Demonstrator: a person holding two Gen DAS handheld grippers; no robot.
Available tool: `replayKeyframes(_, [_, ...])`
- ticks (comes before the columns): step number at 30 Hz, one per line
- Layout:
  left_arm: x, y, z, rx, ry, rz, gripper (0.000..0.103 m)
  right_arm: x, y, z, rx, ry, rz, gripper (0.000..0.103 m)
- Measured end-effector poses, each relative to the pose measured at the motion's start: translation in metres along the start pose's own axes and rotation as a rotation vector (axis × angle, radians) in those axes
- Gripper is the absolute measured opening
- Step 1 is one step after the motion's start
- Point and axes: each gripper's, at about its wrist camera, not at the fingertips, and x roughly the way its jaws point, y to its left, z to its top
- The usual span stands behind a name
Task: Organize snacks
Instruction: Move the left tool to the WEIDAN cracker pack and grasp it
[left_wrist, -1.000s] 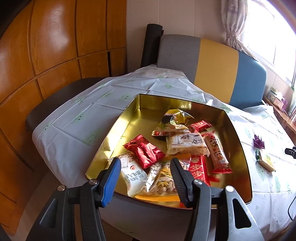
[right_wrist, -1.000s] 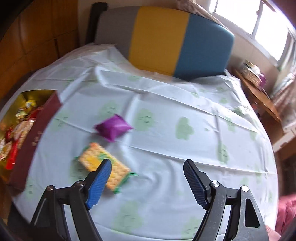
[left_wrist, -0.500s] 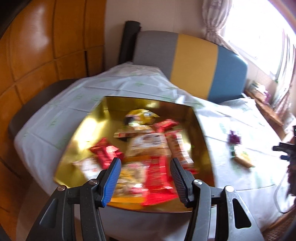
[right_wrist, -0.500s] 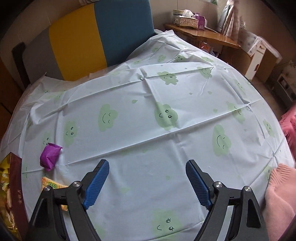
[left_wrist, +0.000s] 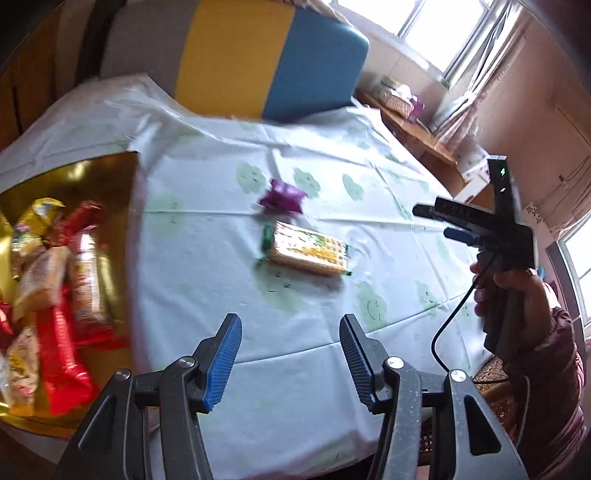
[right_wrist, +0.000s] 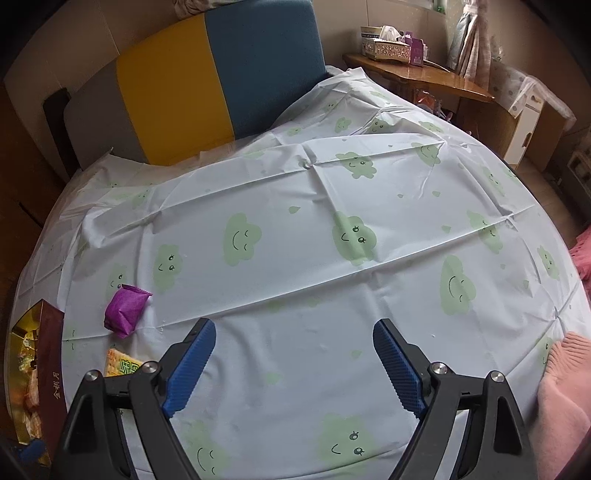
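Observation:
A gold-lined box (left_wrist: 107, 173) full of red and yellow snack packs sits at the left; its dark red wall shows in the right wrist view (right_wrist: 50, 354). A yellow cracker pack (left_wrist: 308, 251) and a purple packet (left_wrist: 282, 195) lie on the cloud-print tablecloth (left_wrist: 332, 166), right of the box. My left gripper (left_wrist: 290, 354) is open and empty, above the near table edge, short of the cracker pack. My right gripper (right_wrist: 293, 363) is open and empty over bare cloth; the purple packet (right_wrist: 125, 310) and cracker pack (right_wrist: 123, 365) lie to its left. The right gripper also shows in the left wrist view (left_wrist: 439, 221).
A grey, yellow and blue sofa back (right_wrist: 207, 70) stands behind the table. A wooden side table (right_wrist: 417, 74) holds a tissue box (right_wrist: 384, 42). A pink sleeve (right_wrist: 561, 398) is at the right edge.
My left gripper has swung right, from above the box to facing the cracker pack and purple packet. My right gripper has swung right and off the two packs, over bare cloth.

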Motion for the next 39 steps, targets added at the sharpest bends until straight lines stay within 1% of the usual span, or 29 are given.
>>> replayKeyframes(2, [0.018,-0.01,0.006,0.007,0.028,0.011,0.056,0.006,0.002,-0.001,0.0,0.039,0.029,0.091])
replayKeyframes(3, [0.028,-0.013,0.01,-0.006,0.047,-0.003,0.056,0.009,0.004,-0.002,-0.008,0.054,0.034,0.091])
replayKeyframes(5, [0.046,-0.012,0.017,-0.059,0.09,-0.033,0.056,0.009,0.009,-0.003,-0.032,0.051,0.026,0.09])
replayKeyframes(7, [0.063,-0.008,0.025,-0.153,0.12,-0.058,0.056,0.006,0.009,-0.003,-0.035,0.034,0.021,0.091])
replayKeyframes(9, [0.076,0.0,0.034,-0.27,0.149,-0.039,0.058,0.003,0.007,-0.001,-0.022,0.026,0.034,0.091])
replayKeyframes(10, [0.084,0.006,0.038,-0.344,0.162,-0.041,0.061,0.003,0.006,0.0,-0.012,0.023,0.042,0.091])
replayKeyframes(11, [0.091,0.012,0.04,-0.401,0.173,-0.047,0.067,0.002,0.005,0.001,-0.003,0.022,0.047,0.091])
replayKeyframes(13, [0.102,0.02,0.045,-0.508,0.195,-0.037,0.07,0.002,0.004,0.002,0.005,0.025,0.064,0.091])
replayKeyframes(14, [0.107,0.021,0.048,-0.535,0.199,-0.032,0.072,0.001,0.004,0.002,0.008,0.024,0.072,0.091])
replayKeyframes(16, [0.115,0.018,0.054,-0.564,0.209,0.014,0.076,0.0,0.005,0.003,0.003,0.023,0.088,0.091])
replayKeyframes(18, [0.12,0.011,0.061,-0.561,0.194,0.047,0.077,-0.003,0.007,0.003,-0.002,0.017,0.103,0.091])
replayKeyframes(20, [0.121,0.004,0.069,-0.535,0.18,0.081,0.078,-0.006,0.007,0.003,0.001,0.006,0.113,0.091])
replayKeyframes(22, [0.128,-0.003,0.075,-0.5,0.192,0.114,0.08,-0.008,0.006,0.004,0.008,0.002,0.121,0.091])
replayKeyframes(24, [0.136,-0.005,0.079,-0.485,0.206,0.147,0.08,-0.01,0.003,0.004,0.021,-0.002,0.127,0.091])
replayKeyframes(26, [0.138,-0.011,0.084,-0.461,0.199,0.17,0.08,-0.01,0.002,0.004,0.025,0.001,0.127,0.092])
replayKeyframes(31, [0.147,-0.037,0.099,-0.317,0.175,0.287,0.081,-0.008,0.005,0.003,0.011,0.015,0.125,0.092])
replayKeyframes(35, [0.172,-0.05,0.099,-0.19,0.209,0.396,0.082,-0.009,0.005,0.002,0.006,0.015,0.128,0.092])
replayKeyframes(37, [0.177,-0.047,0.093,-0.194,0.206,0.375,0.082,-0.007,0.003,0.001,0.016,0.023,0.125,0.092])
replayKeyframes(39, [0.171,-0.047,0.087,-0.161,0.171,0.356,0.07,-0.006,0.002,0.001,0.019,0.029,0.118,0.092])
